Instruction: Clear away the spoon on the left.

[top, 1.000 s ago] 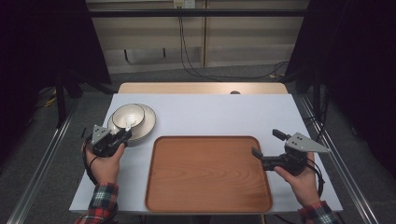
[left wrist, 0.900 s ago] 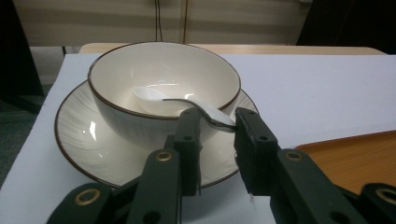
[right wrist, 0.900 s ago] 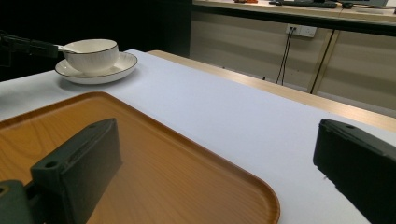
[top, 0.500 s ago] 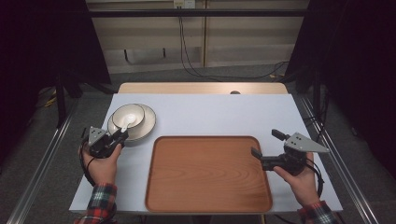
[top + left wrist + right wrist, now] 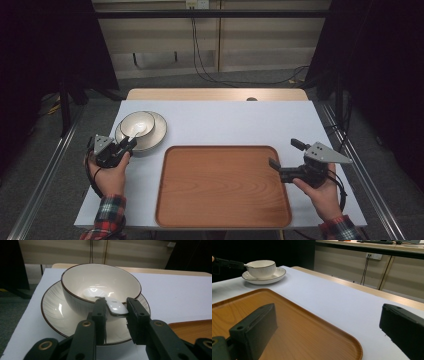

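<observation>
While I watched from the high view, my left gripper (image 5: 131, 143) sat at the near edge of the cream ceramic bowl with a dark rim (image 5: 137, 123), which stood on a matching ribbed saucer (image 5: 156, 136) at the far left of the white table (image 5: 240, 120). My right gripper (image 5: 274, 165) hovered over the right edge of the brown wooden tray (image 5: 222, 186).

From the left gripper view, the jaws were clamped on the handle end of a glossy white ceramic spoon (image 5: 115, 307) whose scoop lay inside the bowl. I judged it light but stiff, slick and chippable, so gripping the handle's flat sides seemed wise.

From the right gripper view, my jaws stood wide apart, holding nothing, with the bowl far left.
</observation>
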`<state>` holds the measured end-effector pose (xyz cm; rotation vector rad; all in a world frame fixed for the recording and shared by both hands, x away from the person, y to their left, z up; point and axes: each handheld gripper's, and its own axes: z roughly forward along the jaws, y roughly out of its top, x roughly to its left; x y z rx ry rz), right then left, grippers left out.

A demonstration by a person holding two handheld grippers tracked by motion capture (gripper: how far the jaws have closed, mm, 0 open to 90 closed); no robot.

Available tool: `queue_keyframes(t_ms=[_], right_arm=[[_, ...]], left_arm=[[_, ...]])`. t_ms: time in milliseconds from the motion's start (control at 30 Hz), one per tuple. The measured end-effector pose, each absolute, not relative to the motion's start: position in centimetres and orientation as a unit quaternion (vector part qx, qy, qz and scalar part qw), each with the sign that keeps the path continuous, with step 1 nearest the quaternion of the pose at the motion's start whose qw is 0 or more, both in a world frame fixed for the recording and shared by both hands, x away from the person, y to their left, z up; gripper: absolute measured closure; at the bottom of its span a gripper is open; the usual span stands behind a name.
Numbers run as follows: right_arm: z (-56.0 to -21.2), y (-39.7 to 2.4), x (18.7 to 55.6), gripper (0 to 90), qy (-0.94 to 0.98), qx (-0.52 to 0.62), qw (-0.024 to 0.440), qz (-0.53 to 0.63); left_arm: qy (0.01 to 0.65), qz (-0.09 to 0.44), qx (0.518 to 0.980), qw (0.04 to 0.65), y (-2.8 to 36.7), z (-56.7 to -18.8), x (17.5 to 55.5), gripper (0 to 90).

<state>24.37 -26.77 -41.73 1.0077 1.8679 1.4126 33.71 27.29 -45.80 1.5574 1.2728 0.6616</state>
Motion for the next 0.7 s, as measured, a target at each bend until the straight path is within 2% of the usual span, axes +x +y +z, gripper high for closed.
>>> queue_keyframes(t_ms=[233, 700], right_arm=[[-41.7, -26.8, 24.4, 1.1, 0.701, 0.375, 0.293, 0.530], [-41.7, -26.9, 24.4, 1.1, 0.702, 0.377, 0.289, 0.531]], left_arm=[[0.527, 0.262, 0.637, 0.498, 27.4, -45.6, 33.8, 84.1], [0.529, 0.258, 0.619, 0.520, 27.3, -43.0, 36.1, 85.9]])
